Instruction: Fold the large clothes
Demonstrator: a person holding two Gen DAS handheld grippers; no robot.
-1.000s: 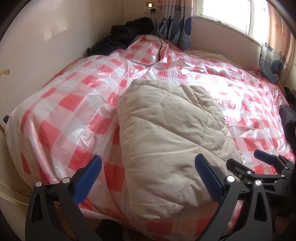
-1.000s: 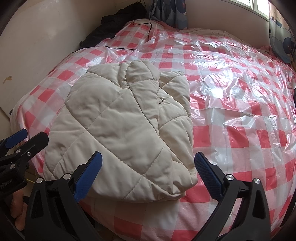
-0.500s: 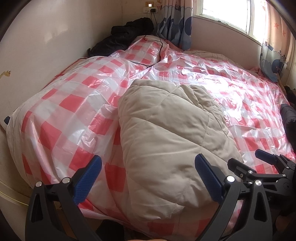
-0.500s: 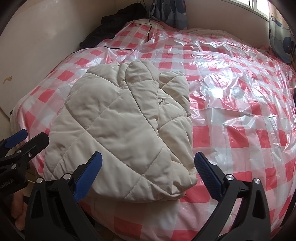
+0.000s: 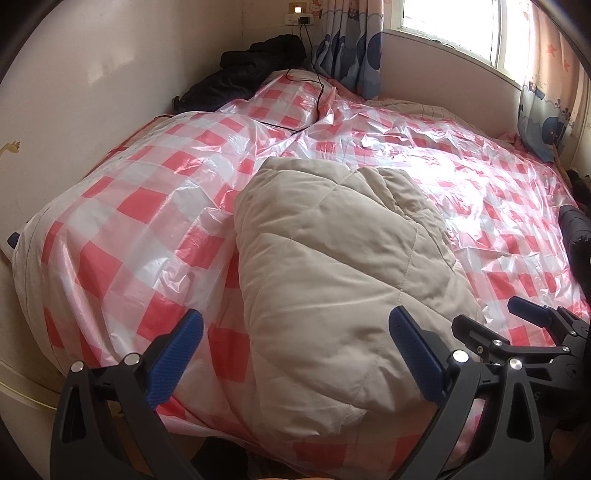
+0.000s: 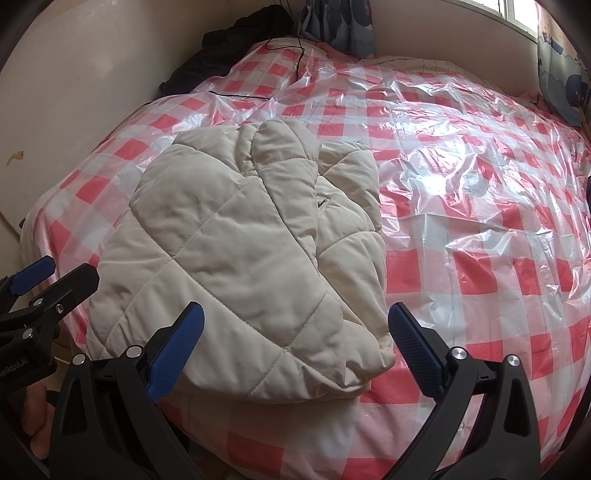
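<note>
At the far left a pale wall (image 5: 92, 74) runs beside the bed (image 5: 122, 229), which is covered with a crinkled red-and-white checked plastic sheet (image 6: 480, 229). In the back left corner a heap of dark clothing (image 5: 243, 77) lies against the wall, and a thin black cable (image 5: 314, 85) trails from a wall socket (image 5: 300, 18) down onto the sheet. The left hand-held gripper (image 5: 295, 354) hangs at the near edge of the bed with its blue-padded fingers (image 5: 175, 354) spread wide and nothing between them; in the right wrist view it shows at the left edge, just beside the garment's near left corner. The task's thing, a beige quilted jacket (image 6: 236, 251), lies folded into a compact bundle on the near part of the bed, left of the bed's middle, resting on the plastic sheet, with one padded flap laid over the top and its near edge close to the bed's edge. The right hand-held gripper (image 6: 295, 347) hovers over the jacket's near right corner, its jaws wide apart and empty, not touching the fabric. To the right the sheet is bare and shiny under light from a window (image 5: 450, 29), with patterned blue curtains (image 5: 354, 48) in the back corner and another curtain at the far right.
</note>
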